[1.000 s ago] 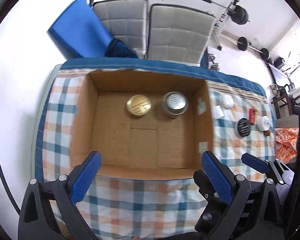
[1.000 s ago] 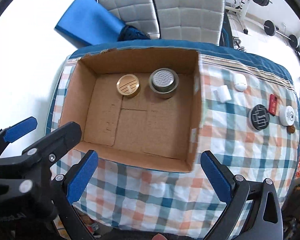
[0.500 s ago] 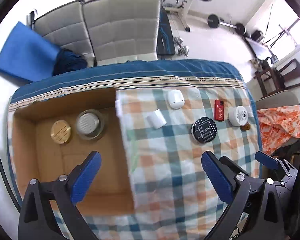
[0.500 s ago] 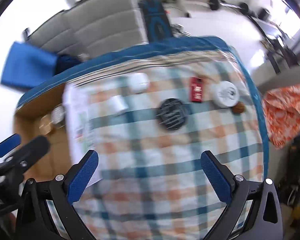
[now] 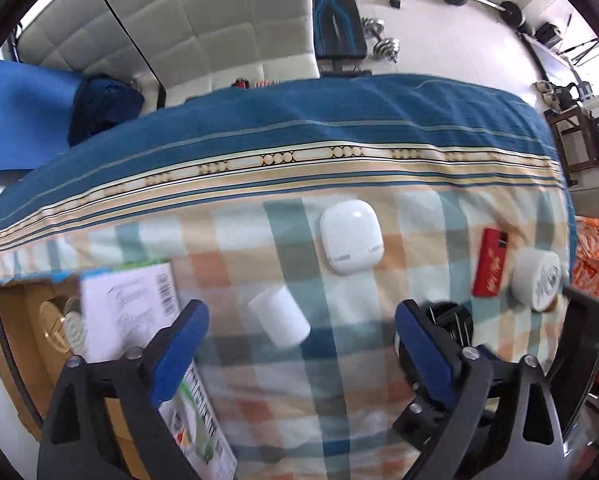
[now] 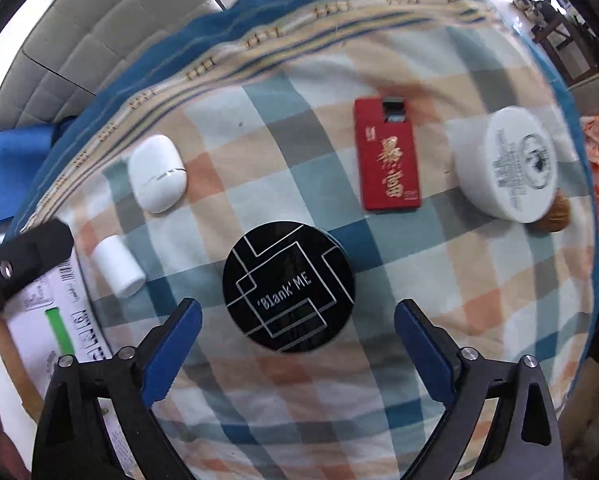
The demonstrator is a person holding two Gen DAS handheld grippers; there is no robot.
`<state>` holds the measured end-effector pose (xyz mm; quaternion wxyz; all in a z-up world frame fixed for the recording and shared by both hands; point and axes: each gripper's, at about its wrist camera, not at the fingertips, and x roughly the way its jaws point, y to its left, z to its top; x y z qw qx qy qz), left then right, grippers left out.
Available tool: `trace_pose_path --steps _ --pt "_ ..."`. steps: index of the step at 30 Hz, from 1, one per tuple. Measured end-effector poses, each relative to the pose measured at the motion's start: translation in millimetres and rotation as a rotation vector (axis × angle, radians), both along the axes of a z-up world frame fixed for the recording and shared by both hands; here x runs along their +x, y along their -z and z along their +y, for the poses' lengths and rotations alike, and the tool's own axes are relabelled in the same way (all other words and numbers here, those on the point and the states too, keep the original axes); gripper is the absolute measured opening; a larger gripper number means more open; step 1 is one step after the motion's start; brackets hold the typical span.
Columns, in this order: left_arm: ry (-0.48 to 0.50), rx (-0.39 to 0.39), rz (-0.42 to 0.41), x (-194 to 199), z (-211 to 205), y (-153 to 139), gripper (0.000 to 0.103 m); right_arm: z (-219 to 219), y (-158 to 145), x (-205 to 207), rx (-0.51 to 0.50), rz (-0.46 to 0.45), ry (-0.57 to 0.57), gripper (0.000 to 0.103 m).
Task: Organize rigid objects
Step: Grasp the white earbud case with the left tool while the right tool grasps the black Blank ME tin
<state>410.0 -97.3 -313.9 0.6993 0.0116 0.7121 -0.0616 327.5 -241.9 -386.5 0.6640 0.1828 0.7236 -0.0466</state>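
My right gripper [image 6: 297, 340] is open, just above and in front of a black round tin [image 6: 289, 286] marked "Blank ME" on the checked cloth. Beyond it lie a red flat box [image 6: 387, 158], a white round jar [image 6: 507, 170] and a white rounded case [image 6: 158, 174]. A small white cylinder [image 6: 117, 266] lies at left. My left gripper [image 5: 301, 344] is open and empty, close over the white cylinder [image 5: 279, 322]. The white case [image 5: 351, 236] lies farther back. The cardboard box [image 5: 23, 328] sits at far left with a gold tin [image 5: 53, 320] inside.
A small brown object [image 6: 557, 214] rests beside the white jar. The box's printed side wall [image 5: 139, 312] stands next to my left gripper. The table's right edge [image 6: 591, 240] drops to orange fabric. Grey padded chairs [image 5: 203, 28] and gym weights stand beyond the far edge.
Both grippers have swung right from the cardboard box and moved down close to the loose objects. The black tin now sits between my right fingers' line; the white cylinder lies under my left.
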Motion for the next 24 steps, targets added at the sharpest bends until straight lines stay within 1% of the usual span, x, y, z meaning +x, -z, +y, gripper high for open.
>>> trace_pose_path --steps 1,2,4,7,9,10,11,13,15,18,21,22,23,24 --pt "0.0 0.002 0.012 4 -1 6 0.093 1 7 2 0.006 0.018 0.007 0.091" --pt "-0.001 0.004 0.026 9 -2 14 0.093 2 14 4 -0.005 0.03 0.007 0.085" --pt "0.0 0.0 0.045 15 -5 24 0.092 4 21 7 -0.014 0.038 0.01 0.081" --pt "0.016 0.002 0.067 24 -12 38 0.092 1 22 11 -0.019 0.04 0.036 0.08" --pt "0.036 0.018 0.08 31 -18 48 0.091 -2 21 16 -0.03 0.035 0.052 0.079" --pt "0.041 0.018 0.086 34 -20 52 0.087 -3 21 18 -0.037 0.035 0.054 0.079" --pt "0.044 0.012 0.095 36 -21 55 0.084 -5 21 23 -0.044 0.035 0.053 0.079" --pt "0.049 -0.02 0.118 40 -25 62 0.084 -6 19 29 -0.067 0.031 0.046 0.079" --pt "0.067 -0.025 0.127 43 -31 66 0.082 -6 20 35 -0.079 0.033 0.038 0.079" --pt "0.081 -0.023 0.146 46 -37 74 0.071 -8 21 42 -0.077 0.045 0.04 0.079" --pt "0.095 0.001 0.136 46 -40 78 0.069 -9 23 46 -0.078 0.049 0.045 0.079" --pt "0.098 0.005 0.125 45 -40 77 0.063 -8 23 47 -0.078 0.05 0.045 0.079" --pt "0.103 0.011 0.114 46 -39 74 0.054 -8 23 47 -0.08 0.051 0.045 0.079" --pt "0.108 0.022 0.1 46 -39 72 0.048 -6 23 38 -0.084 0.05 0.043 0.079"
